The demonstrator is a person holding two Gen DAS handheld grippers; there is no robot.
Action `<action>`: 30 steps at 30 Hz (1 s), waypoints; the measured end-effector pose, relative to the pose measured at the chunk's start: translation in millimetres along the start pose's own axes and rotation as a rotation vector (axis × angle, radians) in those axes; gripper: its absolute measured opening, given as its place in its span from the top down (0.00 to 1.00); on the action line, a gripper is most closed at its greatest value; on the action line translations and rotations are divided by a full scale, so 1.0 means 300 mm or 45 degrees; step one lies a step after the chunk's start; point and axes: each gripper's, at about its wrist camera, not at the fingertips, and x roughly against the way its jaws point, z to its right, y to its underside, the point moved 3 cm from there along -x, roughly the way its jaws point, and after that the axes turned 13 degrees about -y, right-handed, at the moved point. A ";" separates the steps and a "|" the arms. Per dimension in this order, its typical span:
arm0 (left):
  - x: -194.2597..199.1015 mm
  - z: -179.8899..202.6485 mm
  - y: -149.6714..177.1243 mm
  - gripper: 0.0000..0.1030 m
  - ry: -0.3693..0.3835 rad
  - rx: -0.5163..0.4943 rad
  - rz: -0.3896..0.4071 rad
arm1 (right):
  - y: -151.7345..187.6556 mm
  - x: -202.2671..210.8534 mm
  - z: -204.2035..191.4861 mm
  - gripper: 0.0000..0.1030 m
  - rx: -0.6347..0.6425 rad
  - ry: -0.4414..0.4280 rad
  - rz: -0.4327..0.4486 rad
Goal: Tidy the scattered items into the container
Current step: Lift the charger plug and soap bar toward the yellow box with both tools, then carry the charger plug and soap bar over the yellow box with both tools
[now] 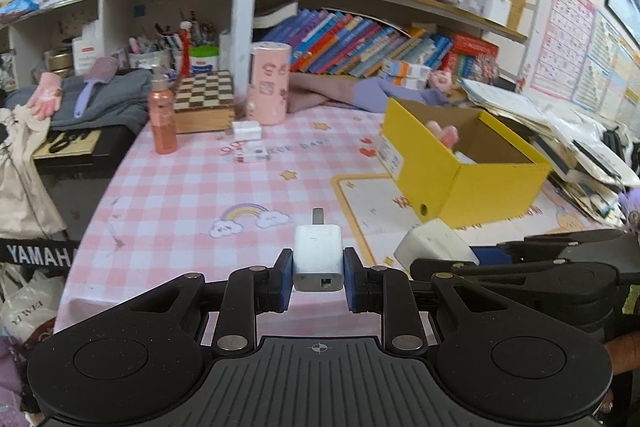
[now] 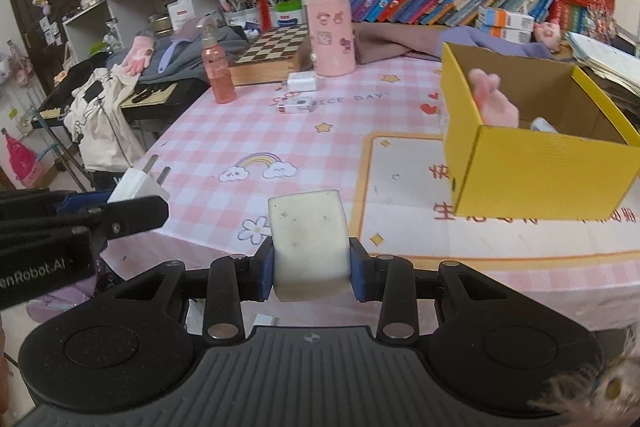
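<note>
My left gripper [image 1: 318, 277] is shut on a small white USB charger plug [image 1: 318, 259], prongs pointing away over the pink checked tablecloth [image 1: 180, 195]. My right gripper [image 2: 312, 269] is shut on a larger off-white charger block [image 2: 308, 241]; the same block [image 1: 432, 247] shows at the right of the left wrist view. The left gripper's plug [image 2: 138, 183] appears at the left of the right wrist view. The open yellow cardboard box [image 2: 532, 179], also seen as the yellow box [image 1: 472, 187], stands ahead on the right with a pink soft item [image 2: 494, 103] inside.
On the far tablecloth lie a white adapter [image 2: 301, 81] and a small white device [image 2: 296, 105]. A pink spray bottle [image 2: 218, 67], a chessboard box [image 2: 272, 55] and a pink cylinder [image 2: 330, 35] stand behind them. Papers [image 1: 560, 139] pile right of the box.
</note>
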 end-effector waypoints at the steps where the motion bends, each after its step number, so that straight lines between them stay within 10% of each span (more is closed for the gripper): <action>1: -0.001 0.010 0.000 0.77 0.011 -0.010 0.000 | 0.007 0.006 0.005 0.67 -0.008 0.011 -0.001; 30: 0.001 0.202 0.012 0.77 0.189 -0.186 -0.011 | 0.127 0.123 0.153 0.67 -0.210 0.181 -0.066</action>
